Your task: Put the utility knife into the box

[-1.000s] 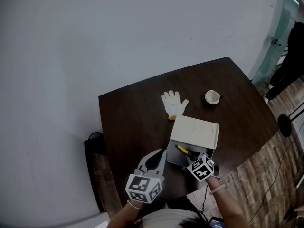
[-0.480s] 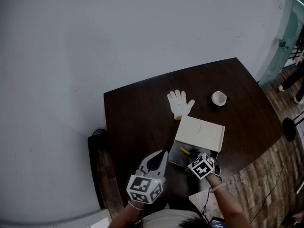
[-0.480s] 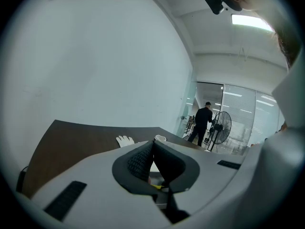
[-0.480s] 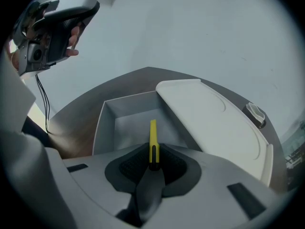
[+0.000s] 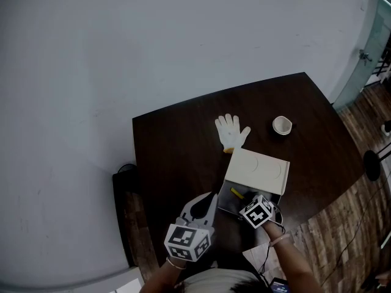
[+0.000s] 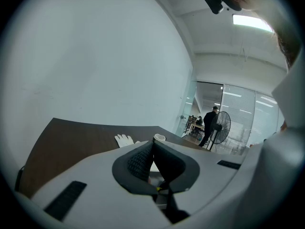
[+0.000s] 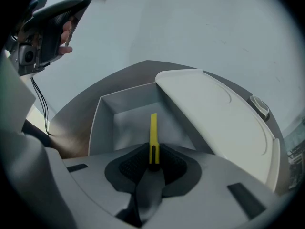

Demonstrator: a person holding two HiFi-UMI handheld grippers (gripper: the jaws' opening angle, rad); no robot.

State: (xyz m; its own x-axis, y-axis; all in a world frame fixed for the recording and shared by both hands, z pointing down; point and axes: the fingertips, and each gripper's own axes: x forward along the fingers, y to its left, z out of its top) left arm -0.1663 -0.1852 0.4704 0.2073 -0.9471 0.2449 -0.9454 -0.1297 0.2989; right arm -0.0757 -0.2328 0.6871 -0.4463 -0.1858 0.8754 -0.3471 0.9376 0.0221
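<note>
Yellow utility knife (image 7: 153,132) is clenched between your right gripper's (image 7: 153,152) jaws, tip pointing out over the inside of the open grey box (image 7: 106,118). White lid (image 7: 214,113) sits at the box's far side. Your left gripper (image 6: 152,147) hangs just left of the box, jaws pressed together, empty. White glove (image 5: 231,131) and small cup (image 5: 281,125) lie beyond the box.

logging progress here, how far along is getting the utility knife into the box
Done: the grey rectangular box is open, its white flat lid clear of the opening. In hand: the right tongs are clamped on the slim yellow utility knife, pointing it into the box. Left: lowering it and letting go. The left tongs are shut and empty.
</note>
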